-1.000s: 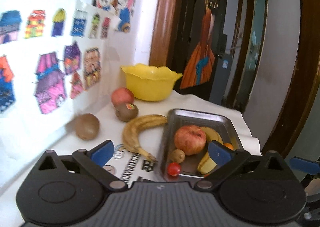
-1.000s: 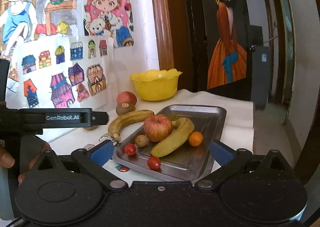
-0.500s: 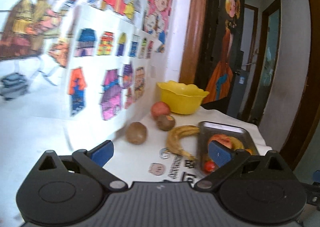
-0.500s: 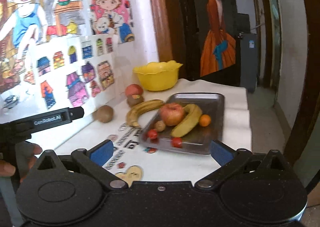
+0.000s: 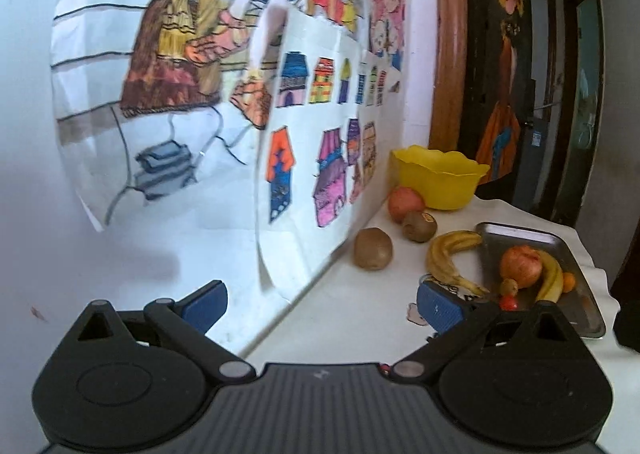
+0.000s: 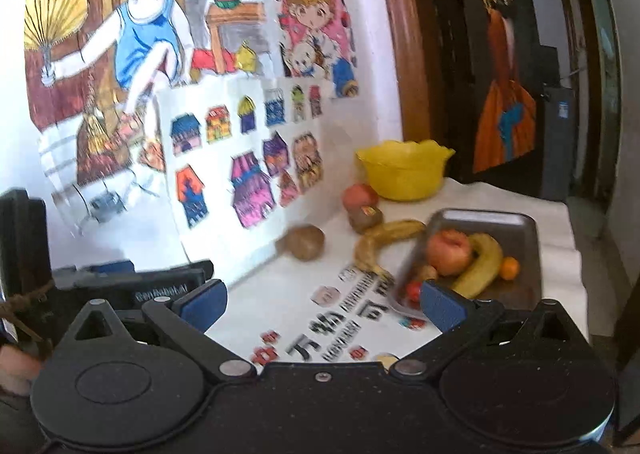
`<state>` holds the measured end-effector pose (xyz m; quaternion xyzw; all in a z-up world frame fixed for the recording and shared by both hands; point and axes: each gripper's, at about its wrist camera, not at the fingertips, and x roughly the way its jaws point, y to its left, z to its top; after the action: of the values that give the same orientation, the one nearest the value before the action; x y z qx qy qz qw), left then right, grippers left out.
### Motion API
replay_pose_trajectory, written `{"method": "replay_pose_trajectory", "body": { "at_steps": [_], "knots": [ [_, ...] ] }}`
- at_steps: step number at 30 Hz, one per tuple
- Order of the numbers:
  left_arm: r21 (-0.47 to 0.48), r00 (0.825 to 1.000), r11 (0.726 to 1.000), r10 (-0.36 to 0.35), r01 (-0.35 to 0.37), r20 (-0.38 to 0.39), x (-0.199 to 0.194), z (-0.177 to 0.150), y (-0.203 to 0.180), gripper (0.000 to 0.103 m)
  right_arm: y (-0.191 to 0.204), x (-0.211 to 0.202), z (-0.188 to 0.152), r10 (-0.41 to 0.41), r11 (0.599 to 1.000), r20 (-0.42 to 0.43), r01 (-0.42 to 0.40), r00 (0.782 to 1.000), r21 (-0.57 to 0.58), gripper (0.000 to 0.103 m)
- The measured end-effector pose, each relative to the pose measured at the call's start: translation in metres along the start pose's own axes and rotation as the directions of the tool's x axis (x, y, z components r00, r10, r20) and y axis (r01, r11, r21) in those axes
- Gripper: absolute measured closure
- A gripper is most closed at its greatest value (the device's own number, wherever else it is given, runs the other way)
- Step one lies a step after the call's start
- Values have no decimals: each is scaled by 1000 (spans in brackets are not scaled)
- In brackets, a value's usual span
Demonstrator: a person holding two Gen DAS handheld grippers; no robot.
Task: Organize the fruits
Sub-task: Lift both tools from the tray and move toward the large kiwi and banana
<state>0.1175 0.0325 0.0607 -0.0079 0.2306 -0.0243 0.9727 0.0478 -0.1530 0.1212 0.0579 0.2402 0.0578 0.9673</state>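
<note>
Beside tray, loose banana, kiwis.

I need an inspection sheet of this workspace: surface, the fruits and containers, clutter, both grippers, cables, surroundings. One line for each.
Surface: white table with printed stickers.
Job's things: metal tray holding an apple, banana, small orange, tomatoes and a small brown fruit; yellow bowl, contents not visible; loose on the table, a spotted banana, two kiwis and a red apple.
Clutter: nothing seen.
Grippers: left gripper open, empty; right gripper open, empty.
Cables: nothing seen.
Surroundings: children's drawings on the wall; dark doorway behind.
</note>
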Motion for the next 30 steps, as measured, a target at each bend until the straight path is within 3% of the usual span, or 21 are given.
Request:
{"method": "replay_pose_trajectory", "body": {
  "at_steps": [10, 14, 18, 25, 30],
  "knots": [
    [42, 996, 996, -82, 81, 27, 16, 14, -4, 0, -20, 29, 63, 77, 997, 76, -78, 994, 4, 1],
    [57, 994, 993, -106, 105, 19, 38, 16, -15, 0, -37, 58, 79, 80, 994, 39, -77, 996, -71, 1],
    [44, 993, 992, -117, 117, 1, 65, 17, -25, 0, -55, 107, 87, 140, 981, -40, -144, 989, -127, 1],
    [61, 995, 994, -93, 95, -29, 126, 18, -44, 0, -89, 198, 81, 174, 980, -132, -185, 976, -78, 1],
    [107, 995, 990, -82, 89, -63, 170, 13, -59, 0, -107, 255, 68, 220, 974, -225, -225, 949, 5, 1]
  ]
}}
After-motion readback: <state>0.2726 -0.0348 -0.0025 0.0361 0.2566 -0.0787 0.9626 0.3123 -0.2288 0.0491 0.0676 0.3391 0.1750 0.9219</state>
